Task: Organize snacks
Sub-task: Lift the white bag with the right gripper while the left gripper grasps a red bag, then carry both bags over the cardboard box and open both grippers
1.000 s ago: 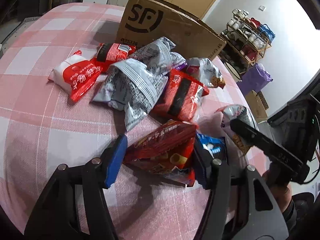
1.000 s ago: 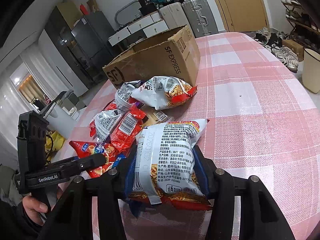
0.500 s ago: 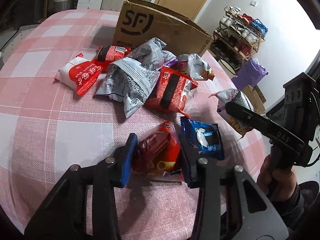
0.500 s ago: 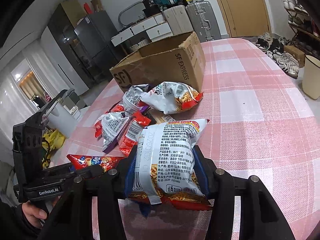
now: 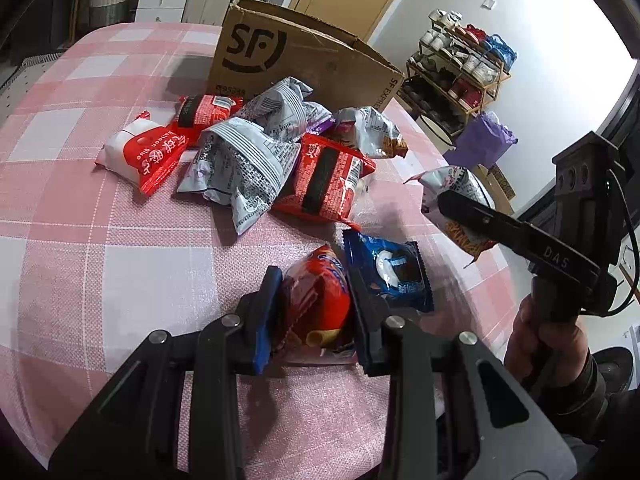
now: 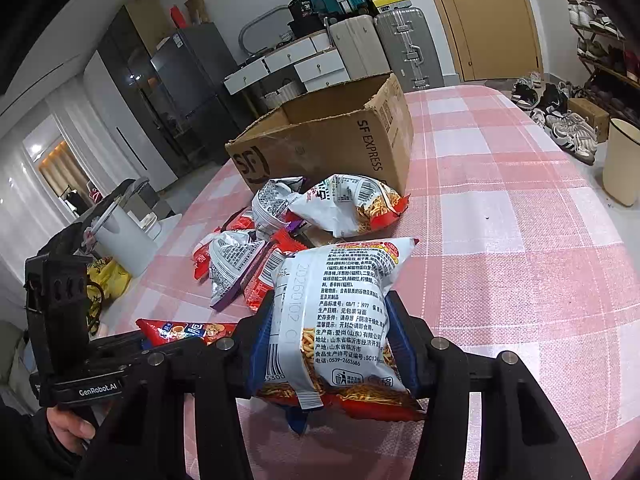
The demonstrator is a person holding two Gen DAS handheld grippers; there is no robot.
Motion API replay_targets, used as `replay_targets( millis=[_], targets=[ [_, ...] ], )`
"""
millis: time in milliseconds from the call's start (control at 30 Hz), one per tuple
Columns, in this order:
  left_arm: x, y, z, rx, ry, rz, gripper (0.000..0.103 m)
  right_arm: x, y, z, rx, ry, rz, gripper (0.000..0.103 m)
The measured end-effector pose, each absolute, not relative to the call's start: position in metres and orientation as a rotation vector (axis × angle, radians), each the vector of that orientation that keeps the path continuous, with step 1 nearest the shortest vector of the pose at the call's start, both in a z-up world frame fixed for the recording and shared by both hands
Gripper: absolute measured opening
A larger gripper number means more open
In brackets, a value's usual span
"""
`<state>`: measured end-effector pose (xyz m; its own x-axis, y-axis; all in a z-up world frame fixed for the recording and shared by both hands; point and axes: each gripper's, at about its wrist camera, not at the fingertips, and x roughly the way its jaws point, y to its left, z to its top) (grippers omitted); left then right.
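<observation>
Left gripper (image 5: 314, 306) squeezing a red snack packet (image 5: 316, 300) just above the checked tablecloth (image 5: 120, 280) — blue cookie pack (image 5: 390, 274) lying right beside. Right gripper (image 6: 330, 344) clamping a white noodle-snack bag (image 6: 340, 320) — cardboard box (image 6: 332, 140) standing open beyond the pile.

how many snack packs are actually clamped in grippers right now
2. The left gripper is shut on the red snack pack; the right gripper is shut on the white noodle-snack bag. The rest lie loose on the table.
</observation>
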<state>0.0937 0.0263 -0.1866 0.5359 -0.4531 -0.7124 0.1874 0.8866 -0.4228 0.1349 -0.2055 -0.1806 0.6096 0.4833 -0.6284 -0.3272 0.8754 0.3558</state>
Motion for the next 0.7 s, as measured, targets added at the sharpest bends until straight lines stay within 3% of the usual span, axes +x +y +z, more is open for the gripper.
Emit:
replay_targets(
  millis=[467,700],
  targets=[
    [0.091,0.038,-0.168,-0.353,0.885,-0.370,0.029,0.133,-0.201,-0.171,0.221,0.771,0.488,0.052],
    [0.099,0.055,-0.120,-0.352,0.768,-0.358,0.029,0.131,-0.194,-0.158,0.203,0.741,0.516,0.052]
  ],
)
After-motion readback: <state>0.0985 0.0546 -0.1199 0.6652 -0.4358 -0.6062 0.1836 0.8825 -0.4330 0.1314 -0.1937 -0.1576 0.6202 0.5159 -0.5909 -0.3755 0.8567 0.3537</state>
